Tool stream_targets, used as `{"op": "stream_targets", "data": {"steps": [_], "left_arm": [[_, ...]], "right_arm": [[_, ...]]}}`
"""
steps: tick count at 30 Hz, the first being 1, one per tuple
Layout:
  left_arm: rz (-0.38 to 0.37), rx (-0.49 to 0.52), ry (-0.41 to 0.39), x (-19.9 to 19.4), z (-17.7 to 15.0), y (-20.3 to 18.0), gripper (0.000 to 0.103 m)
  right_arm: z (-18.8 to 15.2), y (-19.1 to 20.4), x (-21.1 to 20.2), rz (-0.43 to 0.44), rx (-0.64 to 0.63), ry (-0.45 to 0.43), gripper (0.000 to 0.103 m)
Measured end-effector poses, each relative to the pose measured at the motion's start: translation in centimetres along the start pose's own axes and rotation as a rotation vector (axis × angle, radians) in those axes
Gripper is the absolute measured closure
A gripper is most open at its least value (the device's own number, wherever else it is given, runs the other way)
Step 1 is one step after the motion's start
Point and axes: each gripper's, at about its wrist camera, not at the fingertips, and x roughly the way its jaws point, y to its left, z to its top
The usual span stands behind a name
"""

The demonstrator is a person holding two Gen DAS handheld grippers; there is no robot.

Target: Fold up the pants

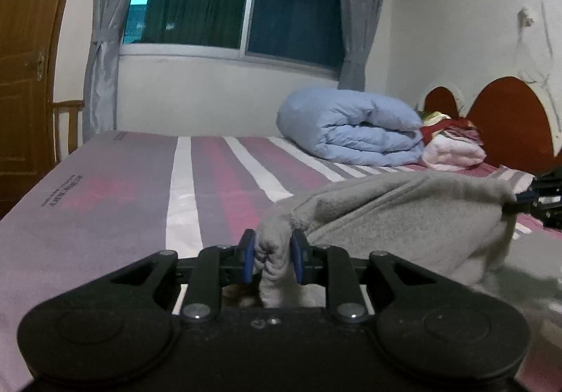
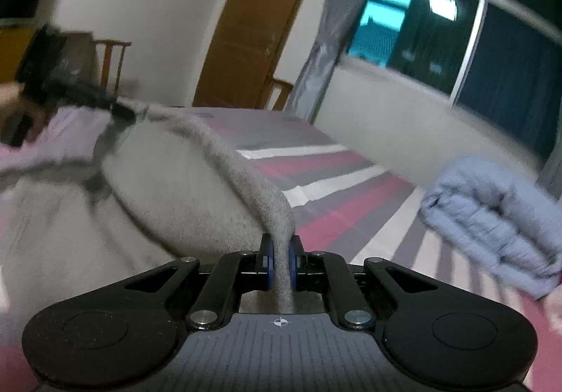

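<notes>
Two edges of the grey pants [image 1: 404, 213] were held at once: the left gripper [image 1: 270, 260] was clenched on a bunched corner, the right gripper [image 2: 280, 262] on a thin hem. Between both claws the cloth was stretched above the striped bed [image 1: 140, 188], probably so that one half could be laid over the other.

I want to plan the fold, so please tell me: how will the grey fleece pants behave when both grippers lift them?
The grey fleece pants are probably floppy: they sag between the left gripper and right gripper. They seem light, since small pinches hold them. The fuzzy surface likely resists slipping.
</notes>
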Motion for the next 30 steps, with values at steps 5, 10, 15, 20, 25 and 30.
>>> {"op": "stream_targets", "data": {"steps": [5, 10, 15, 20, 25, 30], "left_arm": [[0.028, -0.074, 0.075, -3.7, -4.7, -2.0, 0.087], [0.167, -0.248, 0.163, -6.7, -8.2, -2.2, 0.078], [0.238, -0.47, 0.146, -10.2, -9.1, -1.9, 0.078], [0.134, -0.657, 0.118, -11.0, -8.7, -2.2, 0.075], [0.123, -0.755, 0.197, -8.0, -8.9, -1.3, 0.075], [0.1, -0.816, 0.224, -7.4, -10.5, -0.6, 0.075]], "right_arm": [[-5.0, 5.0, -4.1, -0.029, 0.038, 0.051, 0.091], [-8.3, 6.4, -7.7, -0.066, 0.265, 0.078, 0.083], [-7.9, 4.6, -10.2, -0.087, 0.556, 0.016, 0.035], [-5.7, 2.6, -9.5, -0.054, 0.723, 0.003, 0.036], [-4.3, 0.7, -6.9, -0.035, 0.846, 0.068, 0.036], [-2.7, 0.4, -4.8, -0.089, 0.792, 0.077, 0.039]]}}
